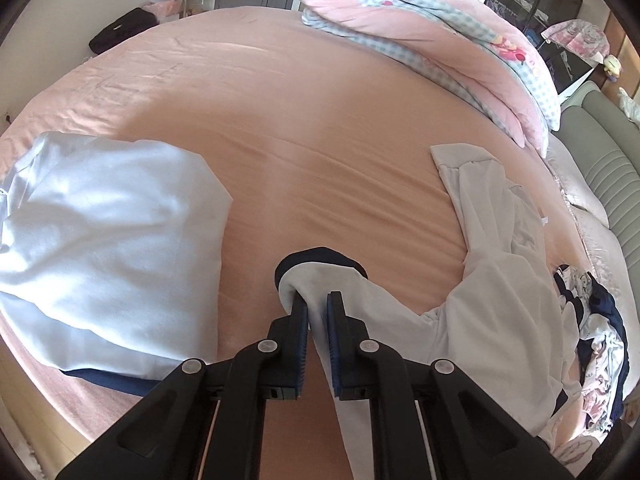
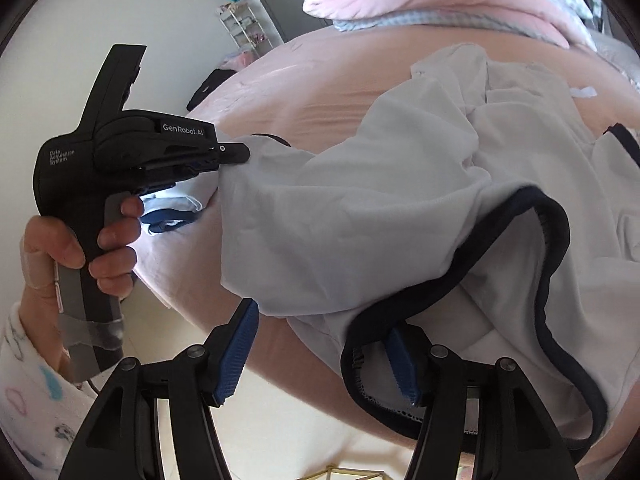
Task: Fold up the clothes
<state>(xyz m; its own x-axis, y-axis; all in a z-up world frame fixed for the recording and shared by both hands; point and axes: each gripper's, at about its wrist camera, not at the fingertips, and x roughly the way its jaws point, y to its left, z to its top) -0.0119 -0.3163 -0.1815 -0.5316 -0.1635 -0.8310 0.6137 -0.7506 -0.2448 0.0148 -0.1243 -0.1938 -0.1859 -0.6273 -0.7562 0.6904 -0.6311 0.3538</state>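
A white garment (image 1: 492,280) with navy trim lies crumpled on the right of the pink bed (image 1: 320,120). My left gripper (image 1: 318,312) is shut on its navy-cuffed sleeve end, holding it just above the sheet. In the right wrist view the same garment (image 2: 360,208) hangs from the left gripper (image 2: 236,154), which a hand (image 2: 112,240) holds. My right gripper (image 2: 320,352) is open wide below the cloth. The navy-trimmed edge (image 2: 552,224) loops around its right finger (image 2: 400,360), while the left finger (image 2: 240,344) is bare.
A folded pale blue garment (image 1: 108,240) lies on the bed's left. A pink and checked quilt (image 1: 420,28) is piled at the far right. Several patterned clothes (image 1: 592,332) are heaped by the grey headboard (image 1: 600,160). A black bag (image 1: 120,30) sits beyond the bed.
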